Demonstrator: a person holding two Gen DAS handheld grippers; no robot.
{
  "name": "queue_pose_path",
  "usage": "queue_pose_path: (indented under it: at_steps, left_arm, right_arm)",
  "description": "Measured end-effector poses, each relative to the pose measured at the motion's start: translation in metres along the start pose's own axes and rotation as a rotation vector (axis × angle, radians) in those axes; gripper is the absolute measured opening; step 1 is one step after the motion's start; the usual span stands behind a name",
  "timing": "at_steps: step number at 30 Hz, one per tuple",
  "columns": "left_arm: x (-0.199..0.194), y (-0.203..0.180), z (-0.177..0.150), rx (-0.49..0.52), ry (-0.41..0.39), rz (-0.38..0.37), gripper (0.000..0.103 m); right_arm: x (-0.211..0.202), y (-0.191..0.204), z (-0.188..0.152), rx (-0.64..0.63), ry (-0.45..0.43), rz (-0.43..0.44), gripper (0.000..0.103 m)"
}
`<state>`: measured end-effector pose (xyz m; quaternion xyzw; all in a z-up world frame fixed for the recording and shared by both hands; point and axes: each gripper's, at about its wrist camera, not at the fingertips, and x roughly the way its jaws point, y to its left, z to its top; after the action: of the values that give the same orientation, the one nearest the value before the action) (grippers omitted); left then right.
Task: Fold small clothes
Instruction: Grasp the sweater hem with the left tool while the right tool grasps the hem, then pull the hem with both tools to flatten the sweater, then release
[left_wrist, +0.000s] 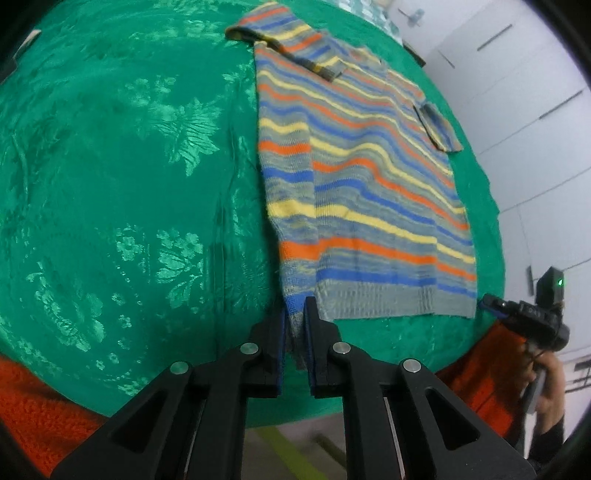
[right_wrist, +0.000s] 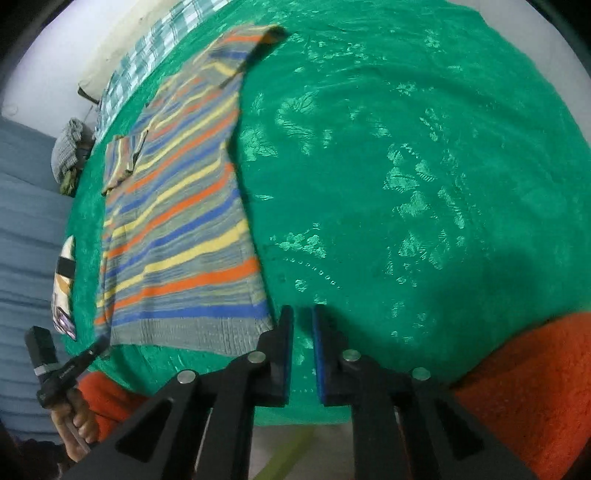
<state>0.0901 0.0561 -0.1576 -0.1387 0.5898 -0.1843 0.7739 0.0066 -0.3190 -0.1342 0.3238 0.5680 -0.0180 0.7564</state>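
Note:
A small striped knit sweater (left_wrist: 362, 177) in grey, blue, yellow and orange lies flat on a green patterned tablecloth (left_wrist: 122, 177), hem toward me, with both sleeves folded in over the body. My left gripper (left_wrist: 295, 314) is shut on the sweater's near left hem corner. In the right wrist view the sweater (right_wrist: 177, 229) lies to the left. My right gripper (right_wrist: 303, 317) has its jaws a narrow gap apart, empty, over bare cloth just right of the hem's right corner.
The tablecloth (right_wrist: 424, 166) covers the table, whose near edge runs just below both grippers. The person's orange sleeves (right_wrist: 535, 387) are at the lower corners. A checked cloth (right_wrist: 147, 51) lies at the table's far edge. White cabinet doors (left_wrist: 517, 74) stand beyond the table.

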Motion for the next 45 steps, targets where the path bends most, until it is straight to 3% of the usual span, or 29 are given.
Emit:
queue_pose_path:
  at_steps: [1, 3, 4, 5, 6, 7, 8, 10, 13, 18, 19, 20, 21, 22, 23, 28, 31, 36, 39, 45]
  left_arm:
    - [-0.001, 0.003, -0.001, -0.008, -0.003, -0.002, 0.011]
    - [0.001, 0.006, 0.0, -0.021, -0.002, -0.005, 0.021]
    - [0.002, 0.008, 0.001, -0.022, 0.0, 0.001, 0.036]
    - [0.001, 0.01, 0.001, -0.026, -0.008, 0.008, 0.048]
    - [-0.003, 0.013, 0.001, -0.034, -0.022, 0.011, 0.051]
    - [-0.006, 0.015, 0.0, -0.04, -0.029, 0.008, 0.054]
    - [-0.011, 0.019, -0.002, -0.05, -0.035, -0.002, 0.055]
    - [-0.017, 0.023, -0.005, -0.057, -0.042, -0.007, 0.058]
    - [-0.019, 0.027, -0.008, -0.05, -0.05, -0.01, 0.065]
    - [0.007, 0.022, 0.001, -0.061, 0.007, -0.053, 0.065]
    - [0.009, 0.021, 0.001, -0.053, 0.015, -0.036, 0.065]
    - [0.014, 0.017, 0.002, -0.038, 0.021, -0.005, 0.056]
    - [0.015, 0.015, 0.001, -0.027, 0.024, -0.001, 0.038]
    - [0.017, 0.014, 0.001, -0.021, 0.043, -0.011, 0.006]
    - [0.017, 0.013, 0.0, -0.028, 0.056, -0.019, 0.004]
    - [-0.029, 0.006, -0.004, 0.016, -0.037, 0.021, 0.003]
    - [-0.049, -0.001, -0.008, 0.081, -0.065, 0.102, 0.003]
    - [-0.015, 0.006, -0.016, 0.104, 0.018, 0.239, 0.003]
    - [0.007, 0.018, -0.024, 0.057, 0.05, 0.244, 0.003]
    - [0.009, 0.015, -0.025, 0.064, 0.031, 0.265, 0.004]
  right_arm:
    - [0.001, 0.001, -0.001, -0.001, 0.001, 0.035, 0.052]
    - [0.011, 0.011, -0.002, -0.036, -0.006, 0.051, 0.062]
    - [0.02, 0.016, -0.004, -0.066, 0.007, 0.048, 0.062]
    - [0.031, 0.022, -0.004, -0.099, 0.028, 0.041, 0.06]
    - [0.033, 0.02, -0.004, -0.118, 0.03, 0.032, 0.055]
    - [0.036, 0.025, -0.005, -0.153, 0.039, 0.033, 0.014]
    - [0.036, 0.029, -0.004, -0.18, 0.057, 0.037, 0.005]
    - [0.02, 0.028, -0.005, -0.181, 0.038, 0.016, 0.005]
    - [-0.015, 0.015, -0.001, -0.197, -0.036, -0.091, 0.005]
    - [-0.003, 0.008, 0.012, -0.19, -0.017, -0.135, 0.005]
    - [0.001, 0.011, 0.012, -0.192, -0.016, -0.136, 0.005]
    - [0.003, 0.012, 0.011, -0.19, -0.016, -0.134, 0.005]
    - [0.005, 0.012, 0.01, -0.187, -0.016, -0.13, 0.005]
    - [0.006, 0.014, 0.01, -0.19, -0.019, -0.129, 0.005]
    - [0.006, 0.015, 0.01, -0.196, -0.023, -0.134, 0.005]
    - [-0.028, 0.018, 0.005, -0.216, -0.047, -0.106, 0.005]
    - [-0.045, 0.033, -0.004, -0.234, -0.039, -0.074, 0.005]
    - [-0.01, 0.028, -0.02, -0.223, 0.047, -0.125, 0.005]
    - [0.017, 0.015, -0.026, -0.183, 0.096, -0.154, 0.005]
    - [0.023, 0.018, -0.028, -0.201, 0.08, -0.194, 0.005]
